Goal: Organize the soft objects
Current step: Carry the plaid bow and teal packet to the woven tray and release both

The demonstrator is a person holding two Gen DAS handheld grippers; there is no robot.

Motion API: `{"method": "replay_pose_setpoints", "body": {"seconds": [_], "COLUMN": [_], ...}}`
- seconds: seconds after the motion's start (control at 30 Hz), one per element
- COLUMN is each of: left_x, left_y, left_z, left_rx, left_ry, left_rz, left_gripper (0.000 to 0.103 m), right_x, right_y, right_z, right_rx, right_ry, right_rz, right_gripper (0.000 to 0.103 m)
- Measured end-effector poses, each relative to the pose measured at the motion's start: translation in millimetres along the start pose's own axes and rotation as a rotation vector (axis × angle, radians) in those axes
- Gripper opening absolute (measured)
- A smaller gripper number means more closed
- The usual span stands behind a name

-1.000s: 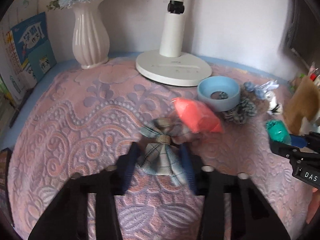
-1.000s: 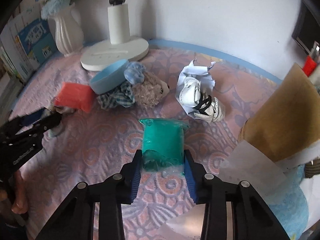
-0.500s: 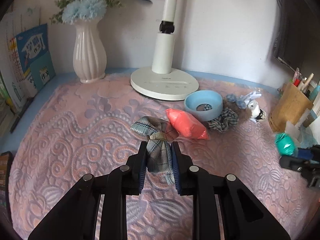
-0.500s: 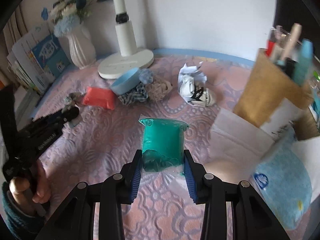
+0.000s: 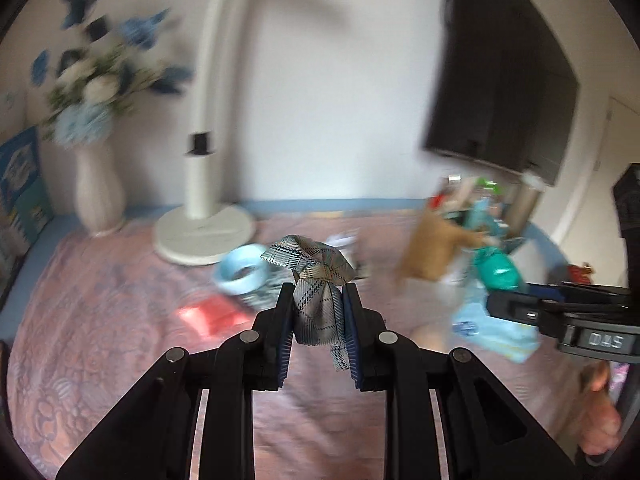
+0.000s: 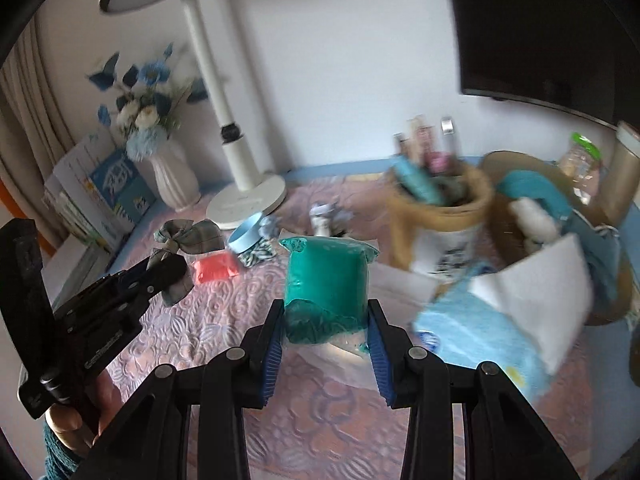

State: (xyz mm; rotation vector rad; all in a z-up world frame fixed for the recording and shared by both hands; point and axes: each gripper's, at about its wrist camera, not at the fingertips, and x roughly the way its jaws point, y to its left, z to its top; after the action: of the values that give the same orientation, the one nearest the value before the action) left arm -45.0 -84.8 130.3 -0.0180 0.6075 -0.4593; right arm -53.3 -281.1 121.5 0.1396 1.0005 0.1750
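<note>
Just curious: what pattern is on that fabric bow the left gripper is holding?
Grey plaid bow with dark and tan stripes, clearest in the left wrist view.

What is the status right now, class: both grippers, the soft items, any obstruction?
Left gripper shut on plaid bow, held up. Right gripper shut on green pouch. Red pouch on mat. Nothing blocking.

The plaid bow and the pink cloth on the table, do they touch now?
Apart. The left wrist view shows the plaid bow lifted clear of the pink cloth, clamped in the left gripper.
</note>
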Motion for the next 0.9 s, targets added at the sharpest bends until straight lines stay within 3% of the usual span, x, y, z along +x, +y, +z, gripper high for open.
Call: {"method": "replay_pose_setpoints", "body": {"seconds": [0.23,0.37,0.6,0.7,0.8,0.9], "left_x": [6,14,37,55,79,103], "left_y": [-55,-87,-160,-180,-194,-204], "left_z": [13,28,67,83,92,95], "left_rx": [0.062,0.071,0.174,0.176,0.176,0.155], "left_ry": [0.076,0.085,0.044,0.034,0.039,0.067], "left_rz": [-0.195,-0.296,-0.37,-0.399,-0.373,-0.385], "left_gripper": [0.02,0.02,0.02,0.02,0.02,0.02], "right_x": [-39,-71,-108,-114,-111,-99], "right_y": [-60,-91,-127,-140,-159,-181], "right_z": [0,7,30,40,49,54], "right_rx": [0.133,0.193,0.228,0.231,0.249,0.294], "right_ry": [-0.021,-0.099,-0.21,-0.238,-0.255,-0.239], "right_rz": [-0.054,-0.103,-0.181,-0.243,-0.305,-0.32], "right_gripper": [0.038,0.038,0.038,0.038,0.038,0.038]}}
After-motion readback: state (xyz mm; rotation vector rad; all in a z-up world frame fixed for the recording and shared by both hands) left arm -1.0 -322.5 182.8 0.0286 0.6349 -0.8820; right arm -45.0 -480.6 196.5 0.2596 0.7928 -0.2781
